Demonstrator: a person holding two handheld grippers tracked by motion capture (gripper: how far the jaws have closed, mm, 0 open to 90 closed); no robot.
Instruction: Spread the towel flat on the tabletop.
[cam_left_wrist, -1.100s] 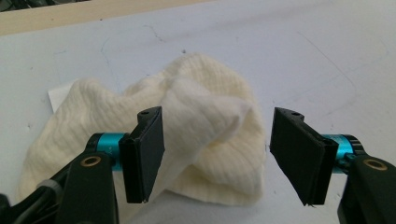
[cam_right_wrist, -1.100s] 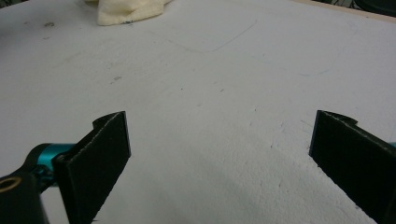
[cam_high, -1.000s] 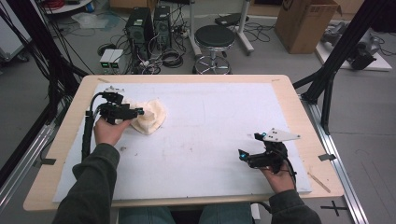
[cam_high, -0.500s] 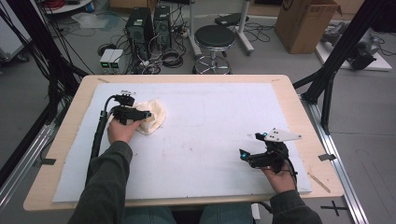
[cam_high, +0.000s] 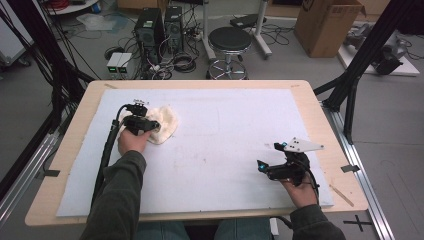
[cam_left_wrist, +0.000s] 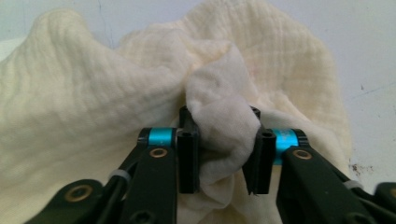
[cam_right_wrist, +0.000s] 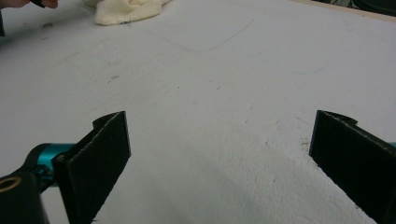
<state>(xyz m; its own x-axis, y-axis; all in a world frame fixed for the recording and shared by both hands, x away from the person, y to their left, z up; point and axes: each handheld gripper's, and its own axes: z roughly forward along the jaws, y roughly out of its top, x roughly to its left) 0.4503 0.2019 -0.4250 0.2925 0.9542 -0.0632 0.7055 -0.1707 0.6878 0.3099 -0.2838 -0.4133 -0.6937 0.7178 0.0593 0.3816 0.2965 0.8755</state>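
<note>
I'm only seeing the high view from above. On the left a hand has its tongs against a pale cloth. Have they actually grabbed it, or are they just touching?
Observer: Grabbed. In the left gripper view, the left tongs pinch a bunched fold of the cream cloth between their two black jaws.
Operator: And the tongs on the other side, are they holding anything?
Observer: No. The right gripper view shows the right tongs with jaws wide apart and bare white table cover between them.
Operator: Is that cloth smooth?
Observer: No, up close it has a fine crinkled weave and lies in rumpled folds.
</note>
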